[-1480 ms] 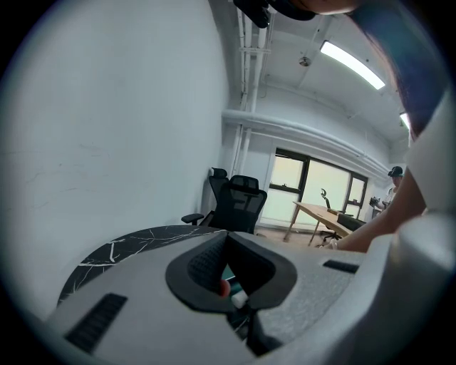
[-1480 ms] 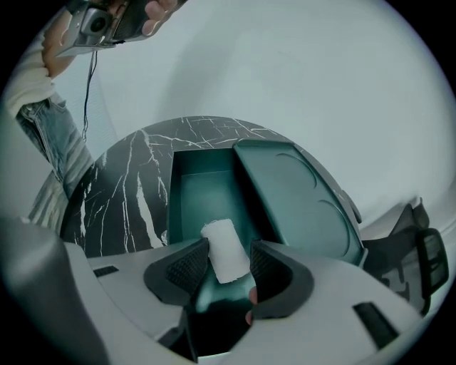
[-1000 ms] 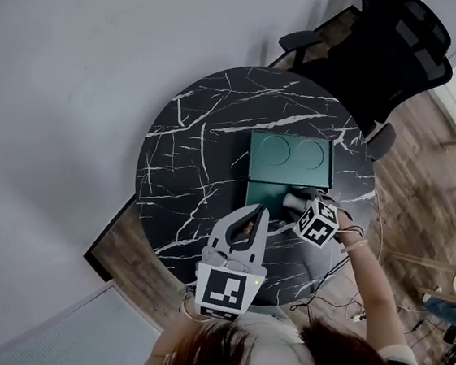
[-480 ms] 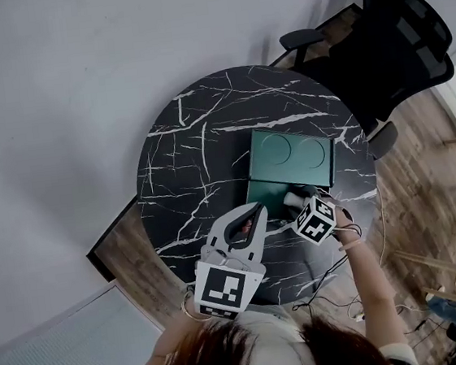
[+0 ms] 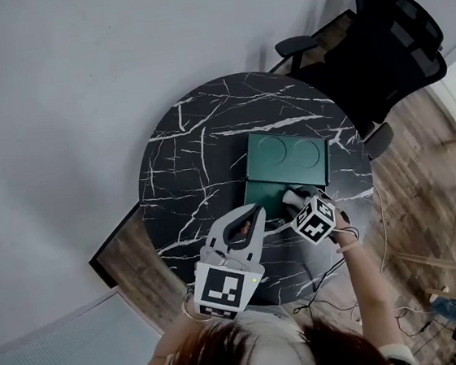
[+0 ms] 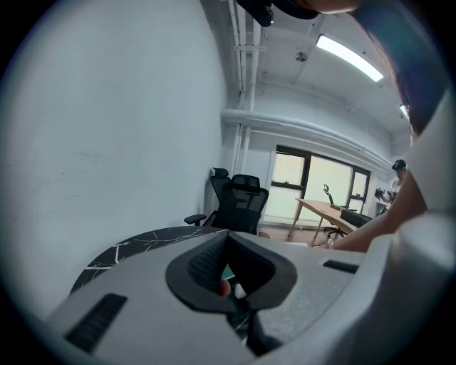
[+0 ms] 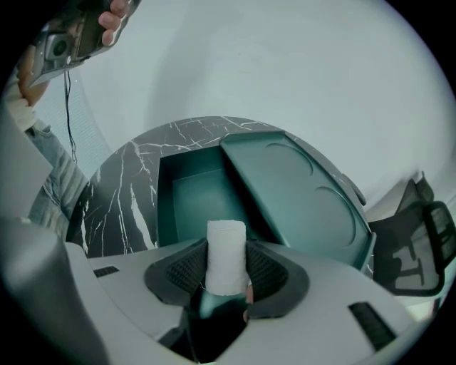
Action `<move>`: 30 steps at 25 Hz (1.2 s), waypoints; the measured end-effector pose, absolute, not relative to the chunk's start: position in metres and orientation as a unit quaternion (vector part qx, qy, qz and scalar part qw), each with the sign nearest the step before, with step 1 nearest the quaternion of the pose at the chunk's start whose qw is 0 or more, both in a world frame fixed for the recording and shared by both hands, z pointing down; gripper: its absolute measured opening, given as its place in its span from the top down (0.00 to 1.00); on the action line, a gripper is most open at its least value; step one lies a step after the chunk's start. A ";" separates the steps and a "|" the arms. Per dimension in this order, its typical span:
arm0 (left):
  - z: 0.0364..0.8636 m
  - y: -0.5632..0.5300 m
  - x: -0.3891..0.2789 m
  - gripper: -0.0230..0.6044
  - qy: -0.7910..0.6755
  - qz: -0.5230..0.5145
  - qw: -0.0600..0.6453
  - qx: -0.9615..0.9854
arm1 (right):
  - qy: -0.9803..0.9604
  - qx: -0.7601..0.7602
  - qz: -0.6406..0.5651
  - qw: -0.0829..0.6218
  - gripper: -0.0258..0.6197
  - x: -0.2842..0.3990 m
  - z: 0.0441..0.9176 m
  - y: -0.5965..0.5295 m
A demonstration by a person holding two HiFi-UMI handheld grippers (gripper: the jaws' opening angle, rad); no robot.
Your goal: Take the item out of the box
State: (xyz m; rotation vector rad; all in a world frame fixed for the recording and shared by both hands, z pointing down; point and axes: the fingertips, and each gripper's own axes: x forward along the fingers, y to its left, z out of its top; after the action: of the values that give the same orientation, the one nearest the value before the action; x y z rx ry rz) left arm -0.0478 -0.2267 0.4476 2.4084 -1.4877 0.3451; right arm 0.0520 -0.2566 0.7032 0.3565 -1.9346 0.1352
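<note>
As only its own view shows, right gripper (image 7: 226, 265) fingers clamp white roll (image 7: 226, 246) — left gripper (image 6: 228, 237) fingers closed.

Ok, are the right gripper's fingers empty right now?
No, the right gripper has its fingers clamped on a white cylindrical roll, with the open dark green box beyond it.

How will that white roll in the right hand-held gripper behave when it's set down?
The white textured roll looks like wound cloth, so it is probably soft, light and grippy in the right hand-held gripper. Being a cylinder, it may roll if laid sideways on the black marble table.
</note>
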 end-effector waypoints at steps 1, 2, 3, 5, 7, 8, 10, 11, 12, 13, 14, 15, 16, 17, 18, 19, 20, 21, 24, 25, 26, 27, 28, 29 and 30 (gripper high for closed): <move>0.446 -0.225 -0.047 0.95 -0.516 0.119 0.143 0.836 | -0.820 0.157 0.059 0.547 0.68 0.052 0.700 -0.257; 0.445 -0.223 -0.046 0.95 -0.515 0.119 0.141 0.837 | -0.821 0.163 0.059 0.543 0.68 0.053 0.696 -0.257; 0.444 -0.221 -0.045 0.95 -0.515 0.118 0.140 0.838 | -0.823 0.169 0.059 0.540 0.68 0.053 0.694 -0.257; 0.441 -0.217 -0.044 0.95 -0.513 0.114 0.138 0.839 | -0.826 0.180 0.062 0.530 0.68 0.052 0.689 -0.257; 0.436 -0.214 -0.042 0.95 -0.512 0.110 0.135 0.841 | -0.831 0.193 0.068 0.517 0.68 0.052 0.682 -0.257; 0.434 -0.212 -0.041 0.95 -0.512 0.108 0.133 0.842 | -0.833 0.201 0.069 0.510 0.68 0.052 0.679 -0.257; 0.430 -0.208 -0.039 0.95 -0.512 0.106 0.130 0.843 | -0.837 0.216 0.071 0.498 0.68 0.052 0.672 -0.258; 0.428 -0.206 -0.038 0.95 -0.512 0.104 0.128 0.843 | -0.838 0.223 0.073 0.492 0.68 0.051 0.669 -0.257; 0.427 -0.204 -0.037 0.95 -0.511 0.102 0.127 0.844 | -0.839 0.229 0.076 0.487 0.67 0.051 0.667 -0.257; 0.425 -0.202 -0.036 0.95 -0.510 0.100 0.126 0.845 | -0.841 0.235 0.079 0.481 0.67 0.051 0.664 -0.257; 0.424 -0.199 -0.035 0.95 -0.509 0.099 0.125 0.846 | -0.842 0.241 0.083 0.475 0.68 0.051 0.662 -0.256; 0.422 -0.197 -0.034 0.95 -0.509 0.097 0.124 0.846 | -0.844 0.247 0.085 0.469 0.68 0.051 0.659 -0.255; 0.420 -0.195 -0.033 0.95 -0.508 0.096 0.122 0.847 | -0.844 0.253 0.087 0.464 0.68 0.051 0.657 -0.254; 0.418 -0.193 -0.032 0.95 -0.508 0.096 0.121 0.848 | -0.845 0.259 0.089 0.459 0.68 0.051 0.654 -0.253; 0.416 -0.190 -0.031 0.95 -0.508 0.095 0.119 0.848 | -0.846 0.266 0.090 0.453 0.68 0.050 0.652 -0.253; 0.415 -0.189 -0.031 0.95 -0.508 0.094 0.117 0.848 | -0.848 0.272 0.092 0.446 0.68 0.050 0.648 -0.252; 0.413 -0.187 -0.030 0.95 -0.509 0.093 0.115 0.848 | -0.850 0.279 0.096 0.437 0.68 0.049 0.645 -0.252; 0.412 -0.185 -0.030 0.95 -0.509 0.092 0.114 0.848 | -0.851 0.285 0.100 0.429 0.67 0.049 0.642 -0.251; 0.409 -0.179 -0.027 0.95 -0.508 0.089 0.111 0.850 | -0.854 0.305 0.106 0.407 0.67 0.047 0.633 -0.247; 0.408 -0.177 -0.026 0.95 -0.507 0.089 0.110 0.850 | -0.856 0.310 0.103 0.400 0.67 0.046 0.629 -0.247; 0.406 -0.174 -0.025 0.95 -0.507 0.088 0.108 0.851 | -0.859 0.314 0.101 0.392 0.68 0.044 0.623 -0.246; 0.404 -0.173 -0.024 0.95 -0.506 0.087 0.107 0.851 | -0.861 0.318 0.101 0.384 0.68 0.043 0.619 -0.245; 0.403 -0.171 -0.023 0.95 -0.506 0.087 0.105 0.852 | -0.862 0.322 0.104 0.377 0.68 0.042 0.615 -0.243; 0.401 -0.168 -0.023 0.95 -0.506 0.086 0.104 0.852 | -0.863 0.327 0.108 0.369 0.67 0.043 0.613 -0.242; 0.400 -0.166 -0.022 0.95 -0.506 0.085 0.103 0.852 | -0.864 0.332 0.111 0.361 0.67 0.043 0.610 -0.240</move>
State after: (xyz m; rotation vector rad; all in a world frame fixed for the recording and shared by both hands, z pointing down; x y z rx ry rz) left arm -0.0220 -0.1661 0.4000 2.5154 -1.4924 0.2511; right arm 0.0432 -0.2402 0.6096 0.8555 -2.2274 0.2854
